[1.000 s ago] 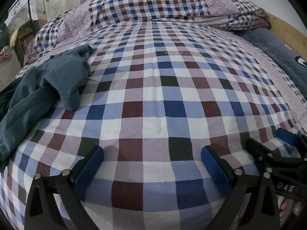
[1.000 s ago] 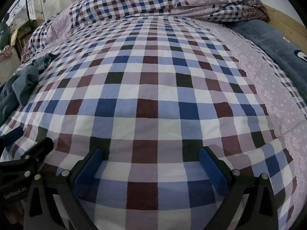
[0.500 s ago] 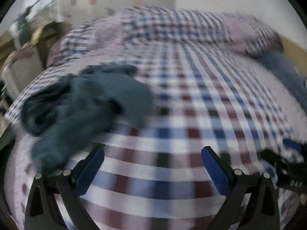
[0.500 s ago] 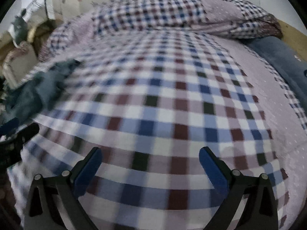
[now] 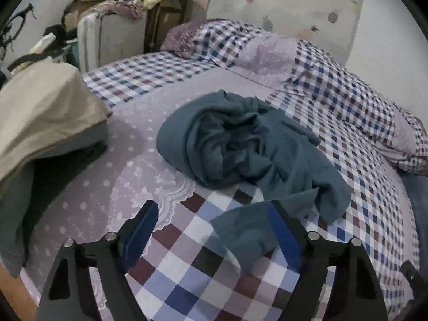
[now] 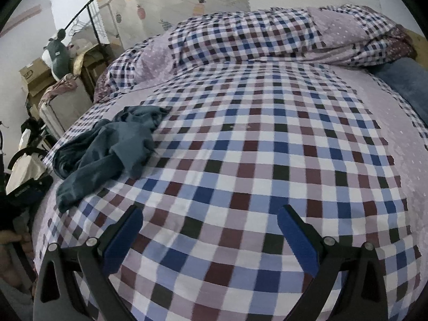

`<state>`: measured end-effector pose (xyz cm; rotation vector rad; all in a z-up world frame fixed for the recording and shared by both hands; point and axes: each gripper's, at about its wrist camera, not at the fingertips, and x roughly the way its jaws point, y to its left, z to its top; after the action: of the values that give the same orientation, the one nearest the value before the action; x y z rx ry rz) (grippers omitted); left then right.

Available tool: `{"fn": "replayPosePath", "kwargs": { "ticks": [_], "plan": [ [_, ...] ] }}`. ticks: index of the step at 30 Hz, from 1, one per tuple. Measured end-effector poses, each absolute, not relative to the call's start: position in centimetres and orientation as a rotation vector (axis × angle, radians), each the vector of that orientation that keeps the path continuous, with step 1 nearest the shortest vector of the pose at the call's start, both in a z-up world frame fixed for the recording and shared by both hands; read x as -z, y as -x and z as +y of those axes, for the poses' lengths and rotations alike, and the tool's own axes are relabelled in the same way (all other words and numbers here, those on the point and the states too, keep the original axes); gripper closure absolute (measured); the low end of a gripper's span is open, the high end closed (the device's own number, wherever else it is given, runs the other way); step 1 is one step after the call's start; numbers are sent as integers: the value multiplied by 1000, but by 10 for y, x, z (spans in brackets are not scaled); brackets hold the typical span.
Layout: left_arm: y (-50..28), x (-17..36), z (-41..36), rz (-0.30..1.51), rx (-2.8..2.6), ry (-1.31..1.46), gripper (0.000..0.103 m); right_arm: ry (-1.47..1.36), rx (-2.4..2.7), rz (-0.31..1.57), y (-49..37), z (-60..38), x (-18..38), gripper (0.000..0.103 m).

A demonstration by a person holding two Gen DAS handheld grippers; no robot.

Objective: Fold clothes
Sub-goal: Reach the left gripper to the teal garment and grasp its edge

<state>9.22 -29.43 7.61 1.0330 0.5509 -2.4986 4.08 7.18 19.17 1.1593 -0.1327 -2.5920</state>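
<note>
The left hand-held gripper [image 5: 214, 230] is hovering with its blue-padded jaws spread wide, a loose flap of the crumpled teal cotton garment [image 5: 240, 144] lying just in front of its right finger; contact is unclear. The right hand-held gripper [image 6: 210, 236] is also gaping, holding nothing, over the checked plaid bedsheet [image 6: 267, 160]. The garment is lying bunched near the bed's left edge.
</note>
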Motion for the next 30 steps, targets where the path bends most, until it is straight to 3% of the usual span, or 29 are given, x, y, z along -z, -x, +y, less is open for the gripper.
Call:
{"fn": "replayPosePath", "kwargs": {
  "ticks": [6, 8, 10, 15, 20, 25, 28, 30],
  "plan": [
    [-72, -62, -273, 431, 2537, -1133, 26, -1166, 2579, -127, -39, 66, -190, 0],
    [-65, -54, -270, 413, 2526, -1175, 37, -1168, 2575, -126, -38, 64, -190, 0],
    [-59, -47, -268, 416, 2503, -1209, 63, -1167, 2574, -124, -36, 63, -191, 0],
    [-64, -57, -252, 424, 2569, -1176, 95, -1171, 2569, -133, -33, 62, -190, 0],
    [-77, -89, -203, 388, 2861, -1110, 96, -1171, 2535, -150, -29, 58, -185, 0],
    [-92, -92, -152, 211, 3052, -1206, 96, -1159, 2480, -148, -23, 50, -180, 2],
    [-95, -79, -151, 208, 3009, -1335, 96, -1152, 2446, -147, -19, 44, -177, 6],
    [-101, -78, -162, 235, 2980, -1344, 96, -1148, 2424, -146, -17, 41, -175, 16]
  ]
}}
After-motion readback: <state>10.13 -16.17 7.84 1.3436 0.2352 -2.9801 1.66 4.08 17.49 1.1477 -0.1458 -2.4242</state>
